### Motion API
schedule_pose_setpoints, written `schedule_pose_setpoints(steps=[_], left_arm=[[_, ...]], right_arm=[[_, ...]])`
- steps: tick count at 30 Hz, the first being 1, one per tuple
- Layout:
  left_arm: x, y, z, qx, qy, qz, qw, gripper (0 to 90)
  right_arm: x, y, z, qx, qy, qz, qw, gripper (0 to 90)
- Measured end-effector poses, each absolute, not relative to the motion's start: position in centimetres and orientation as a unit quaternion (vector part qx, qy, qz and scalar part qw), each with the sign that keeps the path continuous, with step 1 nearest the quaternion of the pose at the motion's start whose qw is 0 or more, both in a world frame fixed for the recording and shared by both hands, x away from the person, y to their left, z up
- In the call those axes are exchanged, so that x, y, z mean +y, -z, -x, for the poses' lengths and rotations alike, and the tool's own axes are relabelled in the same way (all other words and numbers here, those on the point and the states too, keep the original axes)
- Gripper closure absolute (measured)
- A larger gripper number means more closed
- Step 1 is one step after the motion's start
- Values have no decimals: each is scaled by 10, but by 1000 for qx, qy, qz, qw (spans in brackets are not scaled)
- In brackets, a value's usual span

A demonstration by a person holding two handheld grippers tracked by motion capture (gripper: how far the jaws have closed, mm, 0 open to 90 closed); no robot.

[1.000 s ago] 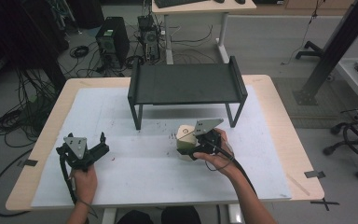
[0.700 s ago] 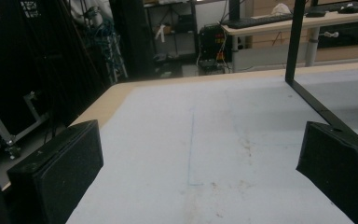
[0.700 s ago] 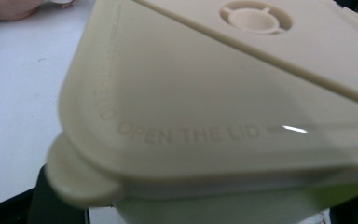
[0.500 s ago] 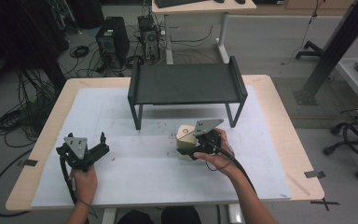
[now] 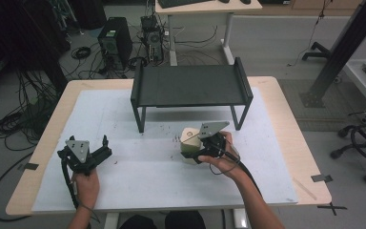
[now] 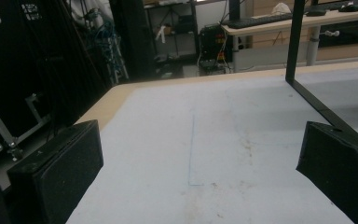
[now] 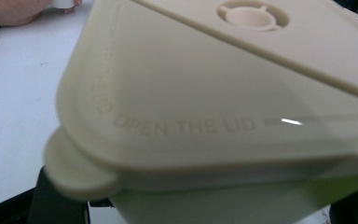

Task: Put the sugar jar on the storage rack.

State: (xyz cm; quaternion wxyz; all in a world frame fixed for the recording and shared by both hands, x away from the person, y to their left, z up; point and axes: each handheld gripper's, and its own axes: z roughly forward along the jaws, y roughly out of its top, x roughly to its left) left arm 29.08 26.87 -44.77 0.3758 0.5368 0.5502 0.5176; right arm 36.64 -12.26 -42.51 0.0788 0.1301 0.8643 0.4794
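R gripper [image 5: 198, 149] clenched on small cream-lidded, pale-green plastic box [image 5: 189, 143] at table centre, before black metal rack [image 5: 190, 86]; forearm angled in from below. L gripper [image 5: 106, 149] released, level, near left edge.

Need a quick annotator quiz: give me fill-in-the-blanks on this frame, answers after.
1. The right gripper is shut on a cream-lidded ____.
2. Raised letters on the lid read "OPEN THE ____".
3. The left gripper has its jaws ____, nothing between them.
4. The black rack stands at the table's ____ side from the person.

Answers: container; LID; open; far
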Motion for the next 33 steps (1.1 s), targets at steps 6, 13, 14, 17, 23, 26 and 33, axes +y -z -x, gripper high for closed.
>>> schedule_pose_setpoints(steps=[6, 13, 14, 17, 23, 26, 33], left_arm=[[269, 448, -291, 551, -517, -536, 376, 2], [269, 448, -291, 552, -517, -536, 375, 2], [269, 448, -291, 552, -517, -536, 375, 2], [268, 448, -291, 550, -517, -538, 375, 2], [268, 448, -291, 550, -517, -539, 373, 2], [268, 448, -291, 548, -518, -540, 373, 2], [268, 448, -292, 548, -518, -542, 371, 2]], right_arm=[[-122, 425, -367, 865, -478, -130, 77, 281], [-122, 424, -367, 866, -477, -129, 77, 282], [-122, 424, -367, 866, -477, -129, 78, 281], [-122, 424, -367, 866, -476, -129, 78, 281], [-122, 424, -367, 867, -475, -126, 81, 281], [-122, 424, -367, 867, -474, -126, 81, 281], [-122, 424, -367, 868, -474, -126, 81, 282]])
